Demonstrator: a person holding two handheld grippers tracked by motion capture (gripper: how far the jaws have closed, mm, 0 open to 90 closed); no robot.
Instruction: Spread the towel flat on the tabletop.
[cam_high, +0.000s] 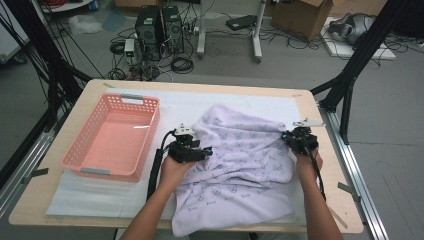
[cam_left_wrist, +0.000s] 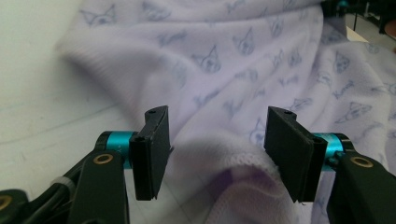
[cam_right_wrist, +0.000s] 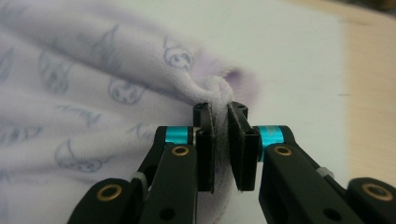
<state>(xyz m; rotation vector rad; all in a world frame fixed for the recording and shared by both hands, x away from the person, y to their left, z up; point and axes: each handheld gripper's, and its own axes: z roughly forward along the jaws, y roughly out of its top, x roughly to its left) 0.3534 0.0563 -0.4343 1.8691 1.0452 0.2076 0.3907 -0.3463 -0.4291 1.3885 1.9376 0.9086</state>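
- Lavender cloth (cam_high: 240, 165) with a small printed pattern lies rumpled across the middle and right of the white mat (cam_high: 85, 192) on the table (cam_high: 30, 207); its near edge hangs at the table's front.
- Left gripper (cam_high: 204, 150) sits at the cloth's left edge, near the upper left corner of the fabric, pointing right into it.
- Left gripper view: jaws stand wide apart, pads not pressing anything. A rolled hem of the cloth (cam_left_wrist: 243, 172) lies low between them, loose, closer to the right-hand jaw; the rest of the fabric spreads beyond.
- Right gripper (cam_high: 290, 137) is at the cloth's far right corner, just beside the mat's right edge.
- Right gripper view: jaws drawn close, pinching a bunched fold of the cloth (cam_right_wrist: 219, 93); fabric bulges up above the pads and runs off to the left.
- Cloth is pulled into a ridge between the two grippers.
- Pink basket (cam_high: 150, 125) stands on the mat left of the cloth, apart from it.
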